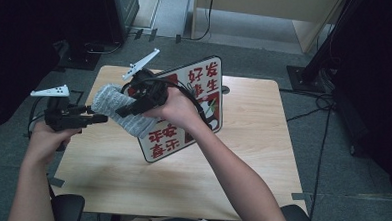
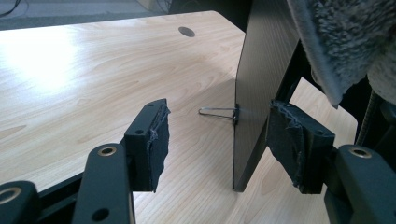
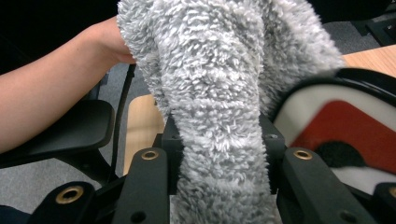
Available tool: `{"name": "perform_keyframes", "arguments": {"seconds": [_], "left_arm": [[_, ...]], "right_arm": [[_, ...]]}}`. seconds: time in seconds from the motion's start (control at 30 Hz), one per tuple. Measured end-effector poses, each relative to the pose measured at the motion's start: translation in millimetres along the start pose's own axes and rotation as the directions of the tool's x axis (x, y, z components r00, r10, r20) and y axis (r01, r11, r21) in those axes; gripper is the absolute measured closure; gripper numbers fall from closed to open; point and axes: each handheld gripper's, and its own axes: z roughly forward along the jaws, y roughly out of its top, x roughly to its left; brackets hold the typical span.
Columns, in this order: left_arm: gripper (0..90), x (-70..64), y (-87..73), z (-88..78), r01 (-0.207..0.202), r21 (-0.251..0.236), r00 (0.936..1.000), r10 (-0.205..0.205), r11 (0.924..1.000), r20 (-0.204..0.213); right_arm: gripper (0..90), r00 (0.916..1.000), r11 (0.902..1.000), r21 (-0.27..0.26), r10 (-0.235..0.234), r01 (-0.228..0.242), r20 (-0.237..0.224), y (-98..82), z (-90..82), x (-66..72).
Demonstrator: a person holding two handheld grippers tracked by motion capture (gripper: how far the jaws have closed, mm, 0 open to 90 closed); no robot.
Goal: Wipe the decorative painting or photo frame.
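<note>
Wiping the sign board (image 1: 189,110) with a fluffy grey cloth (image 1: 120,107).
Left gripper (image 1: 91,118), jaws wide, straddles the board's near edge ungripped; the right gripper (image 1: 134,107) pinches the cloth against its face, likely sweeping across next; counter (image 1: 252,143) beyond.

The grey fleece cloth (image 3: 219,107) hides the right gripper's pads. The cloth (image 1: 115,106) covers the sign board's (image 1: 197,98) left edge at frame centre.

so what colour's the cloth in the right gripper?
Grey, fluffy cloth; clearest in the right gripper view.
</note>
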Motion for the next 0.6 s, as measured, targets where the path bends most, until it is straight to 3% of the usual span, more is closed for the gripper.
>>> {"name": "perform_keyframes", "arguments": {"seconds": [0.2, 0.6], "left_arm": [[39.4, 0.0, 0.0, 0.2, -0.002, 0.000, 1.0000, 0.002, 1.0000, 0.002], [39.3, -1.7, 0.1, 1.5, -0.016, 0.005, 0.9999, 0.016, 0.9999, -0.005]], "right_arm": [[65.4, 0.9994, 0.9995, -0.010, 0.031, -0.031, 0.014, -9.7, -6.6, -7.5], [65.6, 0.9963, 0.9964, 0.008, 0.084, -0.084, 0.016, -27.7, -0.6, -12.0]]}}
